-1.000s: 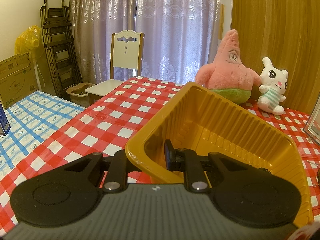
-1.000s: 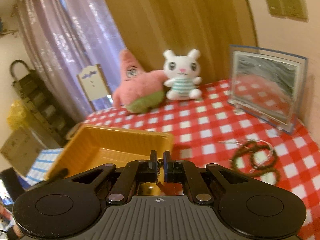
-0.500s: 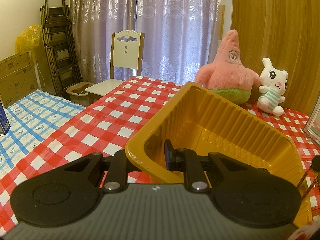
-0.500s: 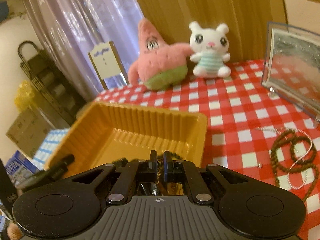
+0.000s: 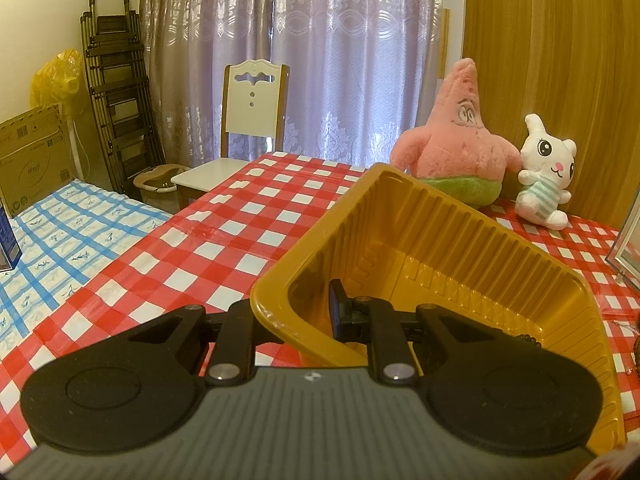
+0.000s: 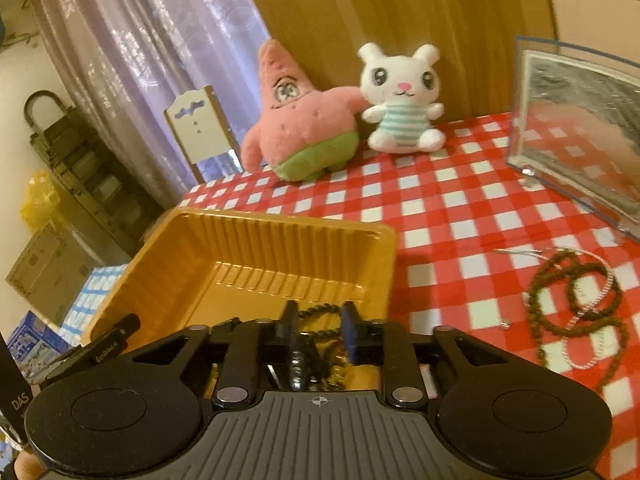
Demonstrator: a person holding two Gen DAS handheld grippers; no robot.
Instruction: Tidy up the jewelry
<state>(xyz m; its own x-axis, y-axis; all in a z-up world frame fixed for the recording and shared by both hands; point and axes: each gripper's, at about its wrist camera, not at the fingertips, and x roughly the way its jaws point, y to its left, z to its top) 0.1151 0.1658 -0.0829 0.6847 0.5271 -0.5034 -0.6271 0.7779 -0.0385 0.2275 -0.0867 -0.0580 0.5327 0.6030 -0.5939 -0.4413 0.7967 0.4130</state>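
Your left claw [image 5: 294,320] is pinched on the near left corner wall of the yellow tray [image 5: 472,240]: one finger sits outside the wall, the other inside it. The tray rests on the red checked worktop [image 5: 248,220].

Your right claw [image 6: 318,324] hangs over the near end of the tray [image 6: 256,256] with its fingers spread apart. A dark bead strand [image 6: 316,344] lies in the tray directly between and below those fingers; no contact with either finger is visible.

To the right of the tray, well apart from it, a tangle of brown bead strands [image 6: 576,304] and a thin silver chain [image 6: 596,280] lies on the worktop [image 6: 440,208].

Objects around the work area:
- Far side: a pink starfish plush [image 6: 300,120] and a white rabbit plush [image 6: 402,100], touching each other.
- Far right: a clear-framed picture stand [image 6: 576,132], upright, just beyond the bead tangle.
- Far left, off the worktop: a white chair [image 5: 252,104], a folded rack [image 5: 116,92], and a cardboard box [image 5: 32,152].
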